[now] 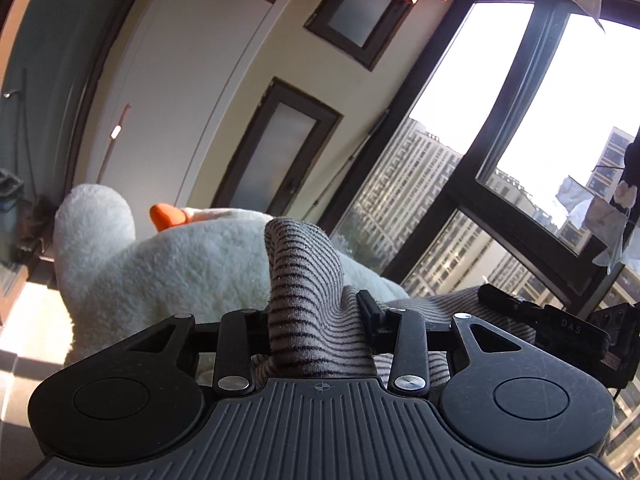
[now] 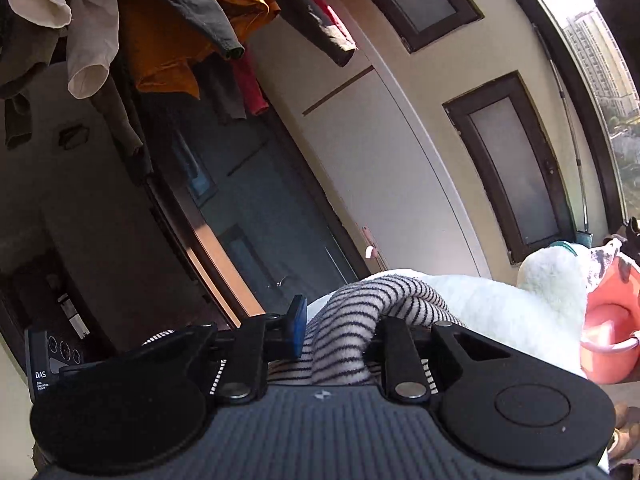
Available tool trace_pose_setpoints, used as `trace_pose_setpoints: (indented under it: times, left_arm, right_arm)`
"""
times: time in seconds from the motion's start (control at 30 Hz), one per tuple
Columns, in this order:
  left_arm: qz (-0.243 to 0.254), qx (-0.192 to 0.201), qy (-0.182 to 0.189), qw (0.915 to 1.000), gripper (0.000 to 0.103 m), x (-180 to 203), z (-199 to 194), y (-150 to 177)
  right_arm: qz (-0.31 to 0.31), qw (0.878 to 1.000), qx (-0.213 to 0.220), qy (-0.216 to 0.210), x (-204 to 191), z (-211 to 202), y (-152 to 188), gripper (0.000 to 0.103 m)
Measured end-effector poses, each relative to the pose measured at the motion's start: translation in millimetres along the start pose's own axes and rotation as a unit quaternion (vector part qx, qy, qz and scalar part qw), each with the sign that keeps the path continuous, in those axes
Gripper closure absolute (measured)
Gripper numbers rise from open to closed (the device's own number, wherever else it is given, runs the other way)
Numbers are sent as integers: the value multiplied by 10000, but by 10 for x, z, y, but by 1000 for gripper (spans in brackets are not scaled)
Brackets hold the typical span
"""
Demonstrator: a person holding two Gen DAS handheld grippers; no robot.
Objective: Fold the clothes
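A knit garment with thin black stripes on a pale ground (image 1: pixel 304 280) stands bunched up between the fingers of my left gripper (image 1: pixel 316 320), which is shut on it. The same striped garment (image 2: pixel 360 320) is pinched in my right gripper (image 2: pixel 340 332), its fold rising above the jaws. Both grippers point upward toward the wall and windows, holding the cloth lifted. The right gripper's body (image 1: pixel 568 332) shows at the right of the left wrist view, with striped cloth stretched toward it. The rest of the garment is hidden below the grippers.
A big white plush duck (image 1: pixel 160 264) with an orange beak (image 1: pixel 168 216) sits just behind the cloth; it also shows in the right wrist view (image 2: pixel 500 300). A pink bucket (image 2: pixel 608 332) stands at the right. Clothes hang overhead (image 2: pixel 160 40). Large windows (image 1: pixel 500 120) are at the right.
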State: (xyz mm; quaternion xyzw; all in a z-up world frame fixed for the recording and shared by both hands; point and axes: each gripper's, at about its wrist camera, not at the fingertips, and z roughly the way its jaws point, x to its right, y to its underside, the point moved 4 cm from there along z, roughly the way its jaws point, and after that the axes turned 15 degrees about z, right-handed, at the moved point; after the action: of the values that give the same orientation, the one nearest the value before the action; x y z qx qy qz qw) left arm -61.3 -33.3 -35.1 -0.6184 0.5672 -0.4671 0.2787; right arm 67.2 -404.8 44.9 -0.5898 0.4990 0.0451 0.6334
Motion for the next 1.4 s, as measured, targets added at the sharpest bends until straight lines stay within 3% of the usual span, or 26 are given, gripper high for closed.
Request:
trace_pose_setpoints:
  times: [0.13, 0.17, 0.2, 0.23, 0.27, 0.3, 0.43, 0.53, 0.6, 0.7, 0.77, 0.8, 0.83, 0.93, 1.07, 1.17, 1.3, 1.4]
  left_arm:
    - [-115, -427, -573, 9974, 49, -271, 236, 168]
    - [-188, -483, -710, 9961, 34, -333, 229, 235]
    - [-300, -479, -784, 9953, 21, -385, 186, 287]
    - [-368, -436, -840, 9948, 18, -413, 119, 310]
    - [-399, -361, -883, 9946, 16, -421, 32, 308]
    - [-377, -281, -941, 9945, 16, -411, -55, 294]
    - [88, 252, -899, 9956, 16, -79, -459, 135]
    - [311, 557, -4, 9980, 11, 273, -616, 114]
    - [631, 440, 393, 9963, 10, 476, -562, 191]
    - [1354, 131, 145, 9906, 10, 637, -353, 365]
    - [1612, 21, -10, 9869, 9, 631, -201, 460]
    - [1609, 20, 55, 9869, 9, 605, -149, 487]
    - [1610, 15, 106, 9869, 9, 572, -99, 507]
    - [1652, -78, 114, 9862, 9, 459, 49, 545]
    - [1478, -123, 35, 9889, 6, 361, 116, 537]
    - [1390, -16, -104, 9902, 5, 397, -37, 549]
    - [1462, 7, -556, 9877, 0, 676, -346, 690]
    - [1514, 24, -895, 9844, 0, 886, -580, 796]
  right_arm:
    - [256, 9946, -445, 896, 381, 337, 70, 83]
    - [306, 9926, -518, 1058, 453, 350, 125, 81]
    - [312, 9920, -518, 1109, 477, 305, 168, 70]
    - [318, 9914, -519, 1160, 500, 260, 211, 58]
    - [325, 9907, -519, 1212, 524, 215, 254, 54]
    - [331, 9901, -520, 1263, 548, 170, 297, 49]
    - [448, 9881, -492, 1388, 577, 4, 450, 47]
    - [365, 9861, -222, 1607, 475, -85, 544, 46]
    - [21, 9808, 201, 1941, 345, -147, 600, 44]
    - [-764, 9708, 1096, 1990, -90, -326, 644, 43]
    - [-910, 9782, 1032, 1558, -346, -351, 706, 31]
    - [-921, 9812, 919, 1423, -421, -321, 755, 19]
    - [-853, 9840, 703, 1396, -427, -236, 824, 16]
    - [-586, 9776, 322, 1994, -242, 38, 1075, 15]
    - [-95, 9718, 568, 2289, -190, 27, 1269, 13]
    - [-277, 9685, 674, 2383, -335, -50, 1323, 1]
    - [-728, 9577, 634, 2710, -507, -187, 1478, 0]
    - [-666, 9530, 625, 2889, -526, -361, 1557, 0]
